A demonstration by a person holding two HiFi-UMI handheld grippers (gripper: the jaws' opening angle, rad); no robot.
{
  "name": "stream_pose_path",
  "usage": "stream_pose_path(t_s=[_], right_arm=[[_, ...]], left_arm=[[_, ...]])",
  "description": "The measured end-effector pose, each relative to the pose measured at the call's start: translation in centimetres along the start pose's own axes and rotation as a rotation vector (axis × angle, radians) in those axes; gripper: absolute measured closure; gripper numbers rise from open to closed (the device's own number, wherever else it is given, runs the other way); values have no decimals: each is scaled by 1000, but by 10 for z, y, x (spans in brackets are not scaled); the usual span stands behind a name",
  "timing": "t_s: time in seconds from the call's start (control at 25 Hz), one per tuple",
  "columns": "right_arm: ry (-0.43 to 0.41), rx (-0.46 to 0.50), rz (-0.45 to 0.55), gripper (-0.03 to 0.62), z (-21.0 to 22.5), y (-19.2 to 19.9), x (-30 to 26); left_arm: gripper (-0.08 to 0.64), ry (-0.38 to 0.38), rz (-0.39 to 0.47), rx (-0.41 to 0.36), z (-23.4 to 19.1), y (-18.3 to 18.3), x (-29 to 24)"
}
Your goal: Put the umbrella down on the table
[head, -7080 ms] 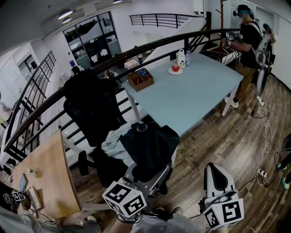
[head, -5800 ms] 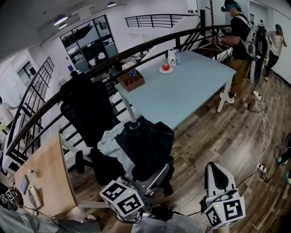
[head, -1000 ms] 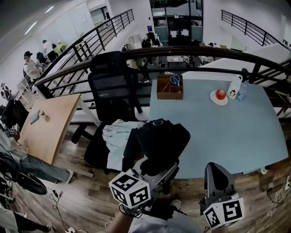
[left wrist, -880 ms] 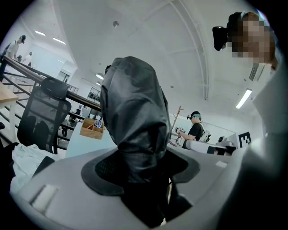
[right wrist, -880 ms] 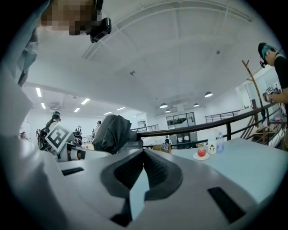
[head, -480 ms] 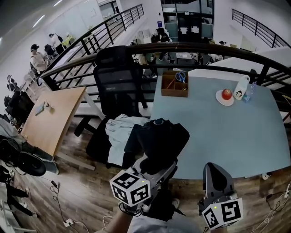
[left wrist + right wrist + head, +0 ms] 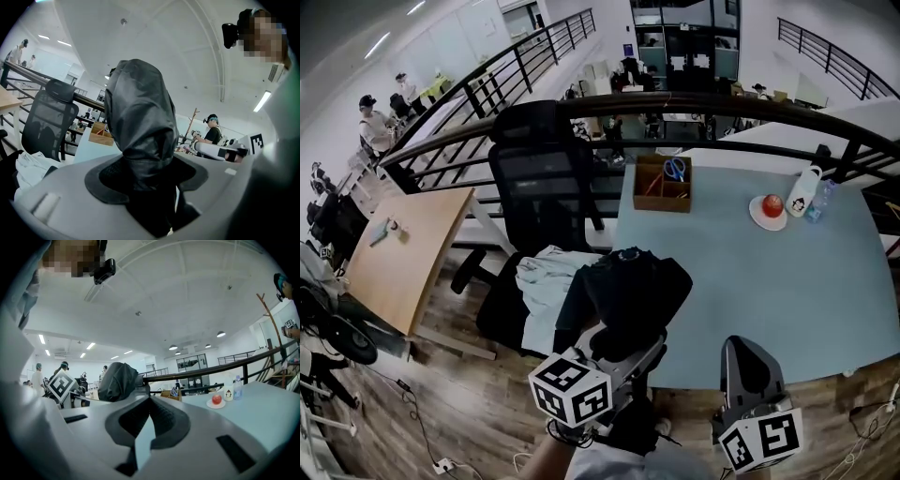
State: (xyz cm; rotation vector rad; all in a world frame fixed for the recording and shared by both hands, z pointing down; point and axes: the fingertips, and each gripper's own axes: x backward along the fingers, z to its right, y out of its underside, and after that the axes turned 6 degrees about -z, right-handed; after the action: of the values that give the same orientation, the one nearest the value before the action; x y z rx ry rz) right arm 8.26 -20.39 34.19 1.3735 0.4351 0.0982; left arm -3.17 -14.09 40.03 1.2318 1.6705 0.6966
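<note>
A folded black umbrella (image 7: 623, 291) stands upright in my left gripper (image 7: 623, 342), which is shut on its lower end. In the left gripper view the umbrella's bunched black fabric (image 7: 138, 122) fills the space between the jaws of the left gripper (image 7: 145, 173). It hangs over the near left corner of the light blue table (image 7: 787, 281). My right gripper (image 7: 748, 361) is low at the table's near edge, shut and holding nothing. In the right gripper view the umbrella (image 7: 117, 380) shows to the left of the right gripper (image 7: 143, 427).
A black office chair (image 7: 539, 178) with pale clothing (image 7: 539, 281) on its seat stands left of the table. At the table's far side are a wooden box (image 7: 664, 183), a plate with a red apple (image 7: 772, 206) and a white bottle (image 7: 806, 192). A wooden desk (image 7: 403, 248) is further left.
The view has swung from facing the table at an angle to facing it squarely, and the table is closer. The umbrella stays in the left gripper; the right gripper has barely moved.
</note>
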Motion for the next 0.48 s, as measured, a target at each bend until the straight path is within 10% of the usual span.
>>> stream_pose_path(t_s=[0.48], right_arm=[[28,12,-2,592,11,-22,-62]], left_arm=[[285,9,-62,10,-61,-31,-48]])
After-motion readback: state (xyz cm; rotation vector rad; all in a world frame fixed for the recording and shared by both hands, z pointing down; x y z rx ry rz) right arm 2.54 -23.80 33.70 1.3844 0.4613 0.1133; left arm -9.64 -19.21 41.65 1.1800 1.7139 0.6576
